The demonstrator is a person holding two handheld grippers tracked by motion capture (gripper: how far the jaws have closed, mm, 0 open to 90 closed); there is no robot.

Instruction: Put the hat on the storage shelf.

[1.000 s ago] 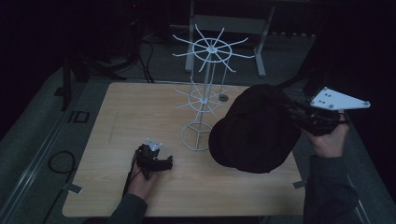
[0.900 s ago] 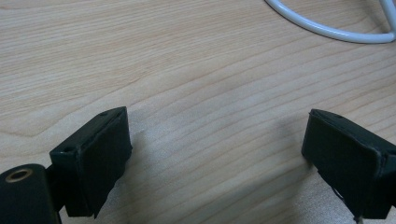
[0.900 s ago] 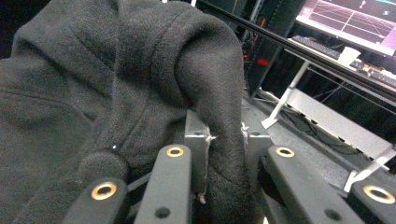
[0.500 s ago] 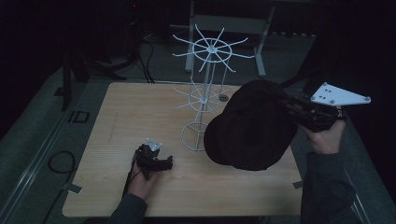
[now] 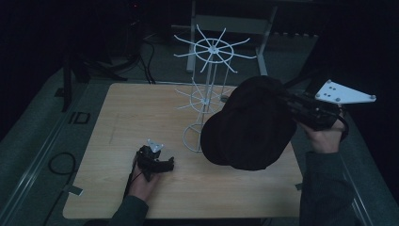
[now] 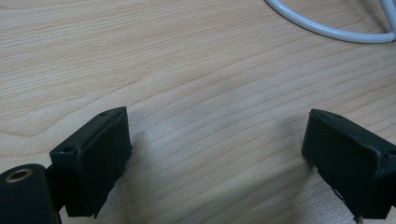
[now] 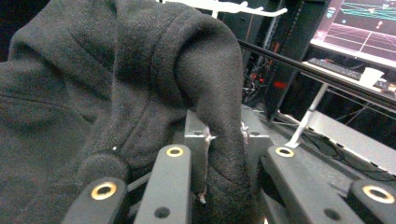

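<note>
Right gripper (image 5: 294, 107), right of frame: jaws clamped nearly together on a fold of the black cap (image 5: 249, 125), which hangs in the air at centre right, beside the white rack (image 5: 207, 89). Left gripper (image 5: 157, 162), lower left, rests on the table (image 5: 117, 117): jaws wide apart, holding nothing.

The letters "ID" stand in dark print on the grey floor mat (image 5: 79, 117) just left of the bench (image 5: 141, 113). The monitor (image 7: 359, 25) in the right gripper view shows coloured lines, nothing legible.
</note>
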